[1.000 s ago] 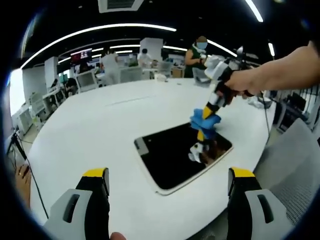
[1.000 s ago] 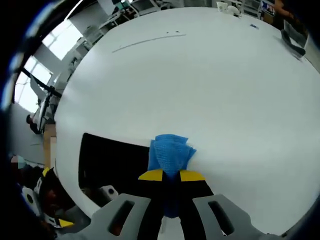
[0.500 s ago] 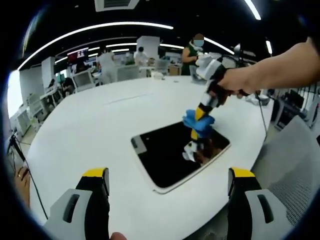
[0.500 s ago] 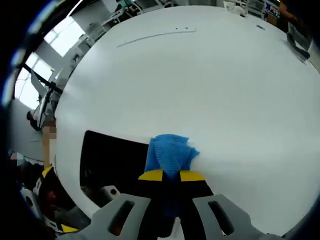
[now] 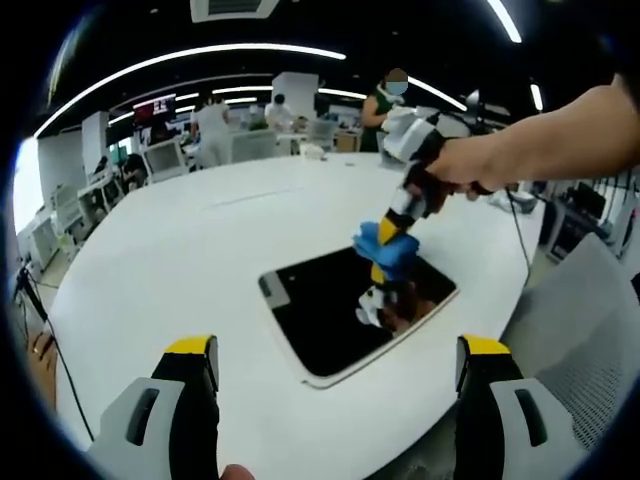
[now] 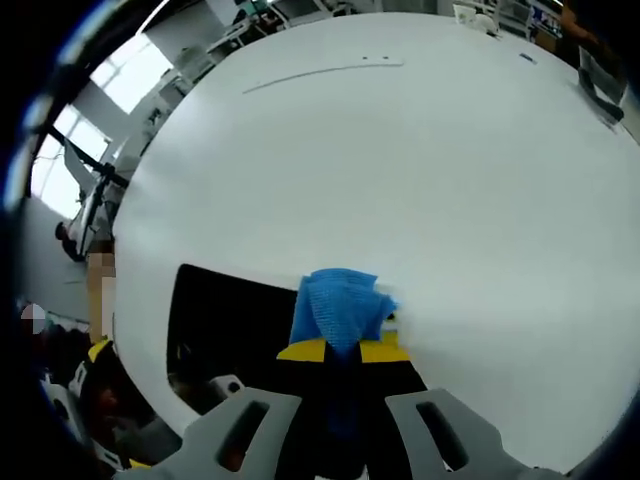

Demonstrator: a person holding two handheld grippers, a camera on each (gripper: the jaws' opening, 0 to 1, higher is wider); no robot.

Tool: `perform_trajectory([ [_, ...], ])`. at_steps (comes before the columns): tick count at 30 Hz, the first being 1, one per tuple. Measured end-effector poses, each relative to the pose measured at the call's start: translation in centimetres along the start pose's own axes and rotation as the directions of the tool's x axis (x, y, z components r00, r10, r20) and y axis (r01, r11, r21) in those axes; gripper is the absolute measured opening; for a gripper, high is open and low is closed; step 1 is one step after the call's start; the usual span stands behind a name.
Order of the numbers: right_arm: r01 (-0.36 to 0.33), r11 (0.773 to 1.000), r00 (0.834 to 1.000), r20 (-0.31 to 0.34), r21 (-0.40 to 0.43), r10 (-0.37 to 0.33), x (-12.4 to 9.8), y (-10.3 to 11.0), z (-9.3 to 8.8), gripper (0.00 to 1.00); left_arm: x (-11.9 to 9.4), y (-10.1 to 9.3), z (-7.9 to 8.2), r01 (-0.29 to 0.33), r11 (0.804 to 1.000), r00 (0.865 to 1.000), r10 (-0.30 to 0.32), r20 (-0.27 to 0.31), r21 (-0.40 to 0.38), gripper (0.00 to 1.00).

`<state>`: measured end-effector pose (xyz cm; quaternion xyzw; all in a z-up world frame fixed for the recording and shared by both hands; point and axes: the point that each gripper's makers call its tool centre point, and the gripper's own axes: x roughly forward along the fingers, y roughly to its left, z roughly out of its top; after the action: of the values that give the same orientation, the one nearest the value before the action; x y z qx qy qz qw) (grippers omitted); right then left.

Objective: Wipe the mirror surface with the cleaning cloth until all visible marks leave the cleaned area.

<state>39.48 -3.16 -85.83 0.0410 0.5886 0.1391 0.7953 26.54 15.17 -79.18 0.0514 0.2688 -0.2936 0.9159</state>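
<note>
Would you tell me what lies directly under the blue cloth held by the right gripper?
The mirror on the white table; the blue cloth, clamped in the right gripper, meets its far edge. The glass beneath is covered.

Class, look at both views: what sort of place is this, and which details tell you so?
Probably an open-plan office or lab: a large white table, desks with monitors behind it, and long ceiling strip lights.
</note>
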Motion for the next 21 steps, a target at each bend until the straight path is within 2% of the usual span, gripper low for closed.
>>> perform_trajectory([
  [21, -0.026, 0.999, 1.0, -0.011, -0.034, 0.026, 1.3, 4.6, 0.8, 0.04, 0.1, -0.2, 0.1, 0.013, 1.0, 1.0, -0.013, 0.009, -0.004, 0.99],
])
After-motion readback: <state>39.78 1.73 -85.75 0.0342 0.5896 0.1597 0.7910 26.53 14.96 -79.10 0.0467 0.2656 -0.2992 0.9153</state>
